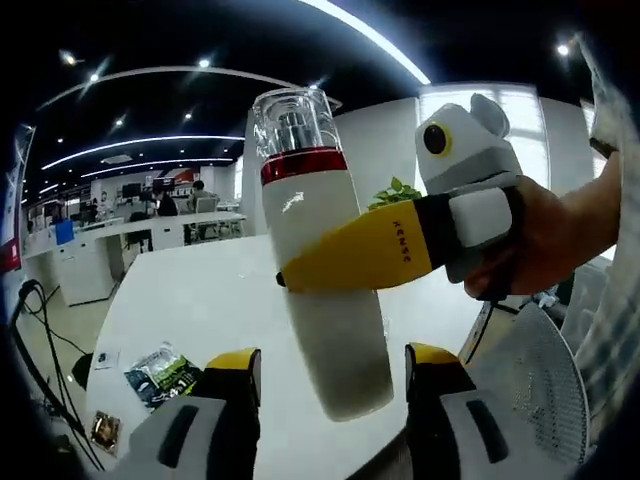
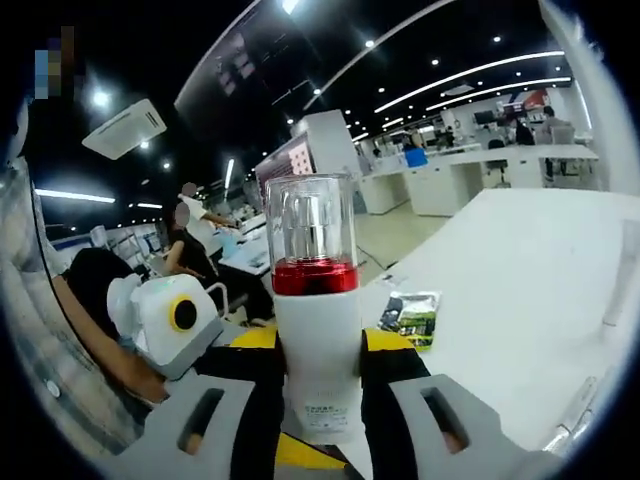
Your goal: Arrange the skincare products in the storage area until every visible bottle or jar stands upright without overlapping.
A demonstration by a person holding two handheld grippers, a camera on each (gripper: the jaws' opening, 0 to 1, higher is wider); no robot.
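A: Entry. The bottle [image 1: 320, 250], white body, red band, clear cap, is held in the air above the white table [image 1: 190, 300]. In the left gripper view it tilts, cap up and leaning left, base down toward the gap between the left gripper [image 1: 333, 385]'s two yellow-tipped jaws.

B: Does the left gripper touch it?

A: No. Its jaws stand apart with nothing clamped; the bottle's base hangs just above and between the tips, nearer the right-hand one.

B: Who holds it, then?

A: The right gripper [image 2: 320, 365]. In the right gripper view its jaws press on both sides of the white body, below the red band, label end nearest the camera. Clenched on the bottle. In the left gripper view a yellow finger of that gripper crosses the bottle's middle from the right, with a person's hand [image 1: 545, 235] on the handle.

B: Surroundings?

A: A small dark green packet [image 2: 412, 315] lies on the table beyond the right jaw, well apart from the bottle. Black cables [image 1: 40, 330] hang off the table's edge beyond the left jaw. White desks [image 2: 470, 175] and seated people stand far behind. In the right gripper view, the left gripper's white body with its yellow ring sits just beside the left jaw.

B: Anything blocking?

A: Only that yellow finger across the bottle.
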